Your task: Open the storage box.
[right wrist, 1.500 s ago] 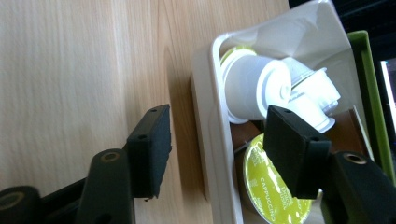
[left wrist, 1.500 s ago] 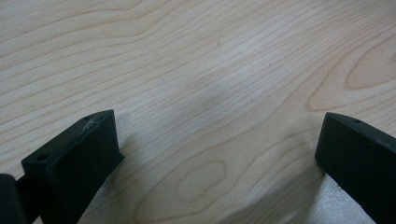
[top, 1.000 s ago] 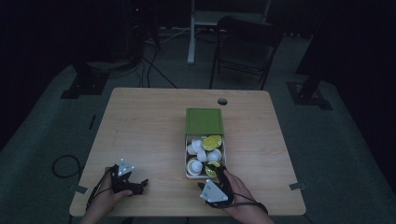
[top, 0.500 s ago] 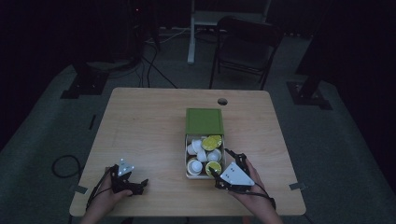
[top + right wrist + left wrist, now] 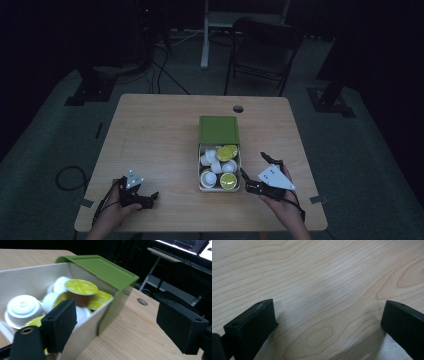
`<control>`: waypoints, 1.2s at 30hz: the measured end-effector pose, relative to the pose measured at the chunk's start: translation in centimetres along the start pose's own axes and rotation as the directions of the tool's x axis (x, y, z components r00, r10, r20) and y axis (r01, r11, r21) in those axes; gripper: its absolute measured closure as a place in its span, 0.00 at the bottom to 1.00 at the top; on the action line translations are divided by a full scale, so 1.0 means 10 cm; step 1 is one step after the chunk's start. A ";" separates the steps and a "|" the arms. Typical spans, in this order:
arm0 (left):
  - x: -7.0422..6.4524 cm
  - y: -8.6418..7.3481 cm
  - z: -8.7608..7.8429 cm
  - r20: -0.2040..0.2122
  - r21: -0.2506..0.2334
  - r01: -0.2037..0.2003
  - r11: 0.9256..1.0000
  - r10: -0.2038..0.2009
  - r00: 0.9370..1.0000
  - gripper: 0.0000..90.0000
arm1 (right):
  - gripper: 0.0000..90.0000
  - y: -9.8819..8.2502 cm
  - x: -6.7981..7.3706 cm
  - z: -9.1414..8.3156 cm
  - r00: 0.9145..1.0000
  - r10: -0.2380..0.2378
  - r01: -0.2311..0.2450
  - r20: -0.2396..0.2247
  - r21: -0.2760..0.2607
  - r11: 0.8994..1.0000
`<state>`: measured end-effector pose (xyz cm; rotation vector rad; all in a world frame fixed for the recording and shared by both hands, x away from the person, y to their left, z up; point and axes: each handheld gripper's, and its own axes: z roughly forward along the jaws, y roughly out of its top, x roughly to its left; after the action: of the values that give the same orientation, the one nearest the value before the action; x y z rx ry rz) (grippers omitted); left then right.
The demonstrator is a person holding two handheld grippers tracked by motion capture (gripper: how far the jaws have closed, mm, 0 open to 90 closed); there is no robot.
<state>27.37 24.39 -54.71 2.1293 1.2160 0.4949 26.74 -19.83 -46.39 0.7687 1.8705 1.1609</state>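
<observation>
In the high view, an open box (image 5: 202,170) with a green lid (image 5: 219,130) folded back is seen at the centre of the wooden surface (image 5: 160,135), slightly right of the middle of the frame. The box is filled with small capsules (image 5: 216,166), some white and some topped in yellow-green. The right gripper (image 5: 251,172) is held just beside the box's right wall, in the lower right of the frame; its jaws are spread wide, having just been opening, and nothing is gripped between them. In the right gripper view, the box (image 5: 37,272) is seen at the left with its near corner lying between the two jaws, untouched by either, and the capsules (image 5: 80,288) are piled inside under the tilted lid (image 5: 100,267). The left gripper (image 5: 148,198) is found at the lower left of the high view, well apart from the box, low over the surface. In the left gripper view its jaws are parted over bare wood (image 5: 324,285), with nothing held.
</observation>
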 end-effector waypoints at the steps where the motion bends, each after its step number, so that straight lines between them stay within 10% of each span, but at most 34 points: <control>1: 0.00 0.00 0.00 0.000 0.000 0.000 1.000 0.000 1.000 0.00 | 0.17 -0.02 -0.02 0.00 1.000 0.002 -0.002 0.010 0.004 1.000; 17: 0.00 0.00 0.00 0.000 0.000 -0.001 1.000 0.001 1.000 0.00 | 0.15 -0.37 -0.28 0.01 0.992 0.072 -0.081 0.100 0.090 0.993; 36: 0.00 0.00 0.00 0.000 0.000 -0.001 1.000 0.001 1.000 0.00 | 0.14 -0.79 -0.41 0.12 0.967 0.199 -0.235 0.156 0.263 0.936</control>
<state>27.37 24.40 -54.71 2.1299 1.2155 0.4950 29.20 -25.72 -52.65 1.2066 1.8997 0.9618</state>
